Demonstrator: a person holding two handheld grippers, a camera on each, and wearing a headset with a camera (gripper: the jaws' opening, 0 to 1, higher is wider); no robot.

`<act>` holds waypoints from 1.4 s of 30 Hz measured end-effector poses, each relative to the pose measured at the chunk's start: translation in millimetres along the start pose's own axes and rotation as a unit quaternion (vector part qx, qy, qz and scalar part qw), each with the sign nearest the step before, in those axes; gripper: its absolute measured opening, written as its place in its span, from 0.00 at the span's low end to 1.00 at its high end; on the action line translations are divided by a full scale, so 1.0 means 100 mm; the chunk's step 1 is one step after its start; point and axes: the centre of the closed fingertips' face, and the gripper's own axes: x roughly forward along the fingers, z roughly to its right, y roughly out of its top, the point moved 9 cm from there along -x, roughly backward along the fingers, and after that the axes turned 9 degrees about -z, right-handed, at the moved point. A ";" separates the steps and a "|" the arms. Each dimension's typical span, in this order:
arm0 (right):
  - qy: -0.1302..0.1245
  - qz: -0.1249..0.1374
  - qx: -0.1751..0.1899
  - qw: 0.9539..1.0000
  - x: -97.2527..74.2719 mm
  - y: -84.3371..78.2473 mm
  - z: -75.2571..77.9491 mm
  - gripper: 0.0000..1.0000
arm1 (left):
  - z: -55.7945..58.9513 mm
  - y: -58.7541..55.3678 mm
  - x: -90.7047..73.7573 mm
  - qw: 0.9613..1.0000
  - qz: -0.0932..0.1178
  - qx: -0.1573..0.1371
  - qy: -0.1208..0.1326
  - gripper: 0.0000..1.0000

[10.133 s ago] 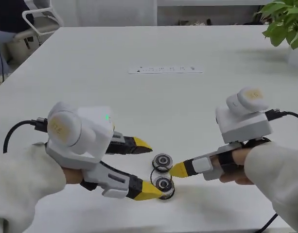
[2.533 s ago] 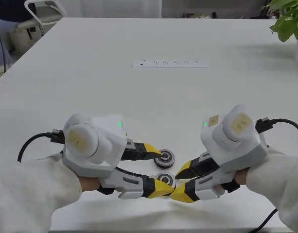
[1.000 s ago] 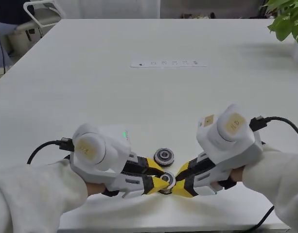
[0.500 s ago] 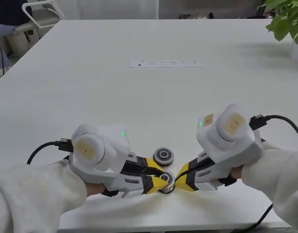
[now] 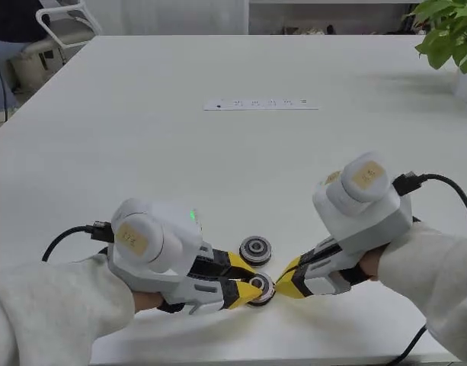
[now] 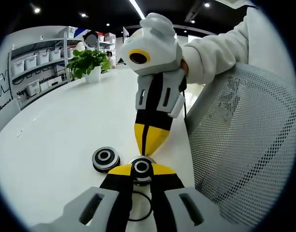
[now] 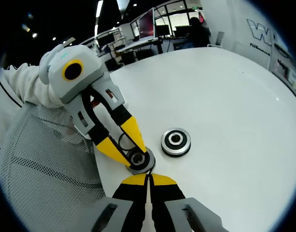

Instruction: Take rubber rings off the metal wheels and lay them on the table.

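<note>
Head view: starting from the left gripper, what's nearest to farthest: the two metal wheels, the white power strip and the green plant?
1. The round metal wheel, right at the left gripper's jaws.
2. The second round metal wheel, just beyond it.
3. The flat white power strip, mid-table.
4. The green leafy plant, far right corner.

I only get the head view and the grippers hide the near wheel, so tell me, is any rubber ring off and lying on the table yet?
Observer: Yes. In the left gripper view a loose black rubber ring lies on the table between the jaws of the left gripper, behind the near wheel they clamp.
Operator: Is the right gripper open?
Observer: No. The right gripper view shows the right gripper with jaws shut together, tips at that wheel's rim; whether they pinch anything, I cannot tell.
</note>
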 end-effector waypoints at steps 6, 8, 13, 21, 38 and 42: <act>0.008 0.011 0.018 1.000 -0.02 0.02 -0.01 0.00 | 0.00 0.00 0.00 1.000 0.000 0.000 0.001 0.07; 0.014 0.016 0.030 0.999 -0.02 0.02 -0.02 0.00 | 0.00 0.00 0.00 1.000 0.000 0.001 0.001 0.07; 0.023 0.022 0.050 0.998 -0.03 0.03 -0.02 0.00 | 0.00 0.01 0.00 1.000 0.001 0.004 0.000 0.07; 0.028 0.027 0.048 0.998 -0.03 0.05 -0.05 0.00 | -0.01 0.01 0.00 1.000 0.000 0.008 0.001 0.07; 0.046 0.045 0.034 0.997 -0.05 0.11 -0.11 0.00 | 0.00 0.02 0.00 1.000 0.001 0.010 0.001 0.08; 0.049 0.048 0.022 0.997 -0.07 0.16 -0.15 0.00 | 0.00 0.02 0.01 1.000 0.001 0.009 0.002 0.08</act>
